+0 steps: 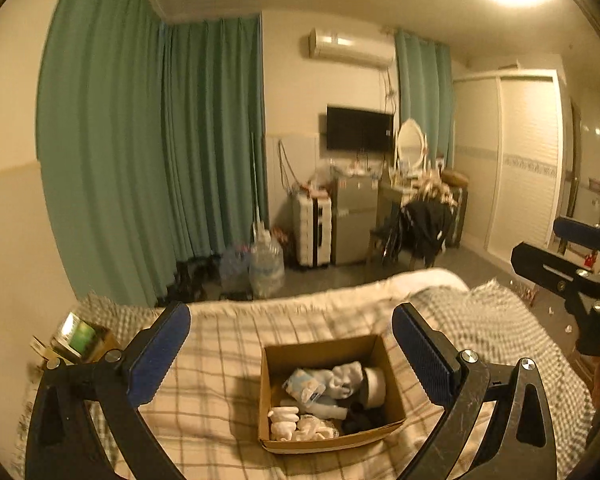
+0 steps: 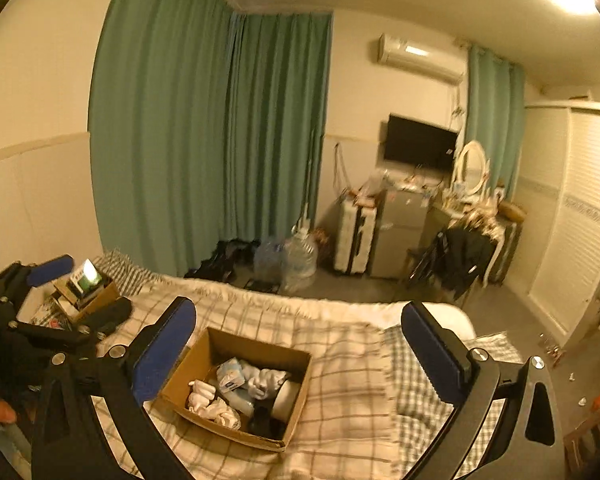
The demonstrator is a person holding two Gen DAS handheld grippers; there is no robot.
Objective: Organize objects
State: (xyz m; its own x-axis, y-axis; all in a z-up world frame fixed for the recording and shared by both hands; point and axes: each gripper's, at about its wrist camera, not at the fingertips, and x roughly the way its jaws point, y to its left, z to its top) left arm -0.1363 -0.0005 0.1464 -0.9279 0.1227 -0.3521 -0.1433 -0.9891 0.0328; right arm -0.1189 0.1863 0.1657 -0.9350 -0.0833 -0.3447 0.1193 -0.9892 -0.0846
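An open cardboard box (image 1: 270, 396) sits on a plaid-covered bed (image 1: 220, 360). It holds white socks (image 1: 296, 426), a plastic-wrapped pack (image 1: 304, 386), a white roll (image 1: 374, 386) and dark items. My left gripper (image 1: 292, 354) is open and empty, hovering above the box. My right gripper (image 2: 300, 354) is open and empty, above the bed with the box (image 2: 296, 400) below its left finger. The right gripper also shows at the right edge of the left wrist view (image 1: 568, 264); the left gripper shows at the left of the right wrist view (image 2: 80, 288).
A second cardboard box (image 2: 96, 300) with books and packets sits at the bed's far left corner by the wall. Beyond the bed are green curtains (image 1: 148, 160), water jugs (image 1: 266, 264), a suitcase (image 1: 312, 228), a small fridge (image 1: 354, 220) and a wardrobe (image 1: 528, 160).
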